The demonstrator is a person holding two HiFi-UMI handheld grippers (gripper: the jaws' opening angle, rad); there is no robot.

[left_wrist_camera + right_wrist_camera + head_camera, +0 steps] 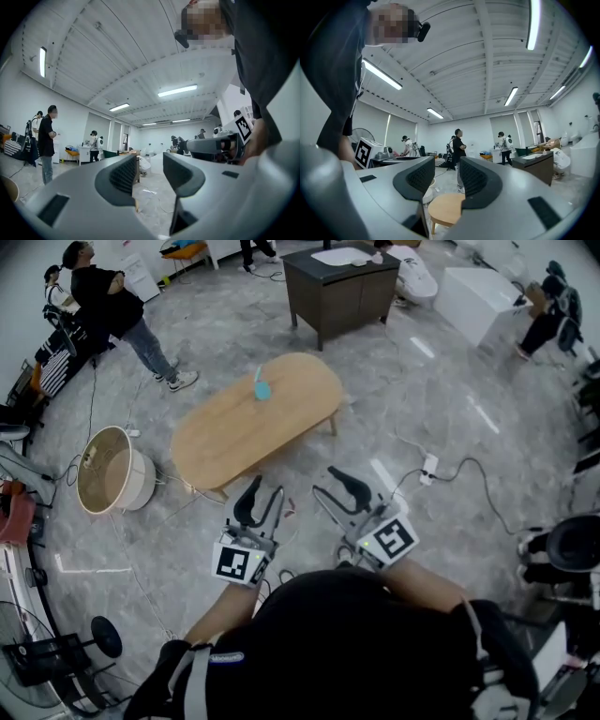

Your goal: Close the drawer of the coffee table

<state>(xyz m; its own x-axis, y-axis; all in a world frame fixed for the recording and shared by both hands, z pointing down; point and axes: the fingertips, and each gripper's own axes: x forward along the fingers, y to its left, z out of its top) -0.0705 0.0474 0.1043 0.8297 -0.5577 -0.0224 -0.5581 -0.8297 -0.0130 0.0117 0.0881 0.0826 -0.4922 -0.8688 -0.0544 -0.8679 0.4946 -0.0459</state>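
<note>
One coffee table [234, 432], one teal object [262, 388] atop, left gripper [266, 489], right gripper [326, 484], both jaws parted, empty

Table [258, 423] mid-floor, small object [262, 388] on its far half. Round basket [112, 470] on floor left of table. Cabinet [342, 287] behind table, power strip [429, 467] on floor right. Left hand-held gripper [265, 495] and right hand-held gripper [328, 486] side by side before table's near edge, apart from it.

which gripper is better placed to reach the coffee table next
Left, probably: the left gripper sits nearest the coffee table's long edge; the right gripper is slightly farther off. Both open, empty; no drawer shows.
</note>
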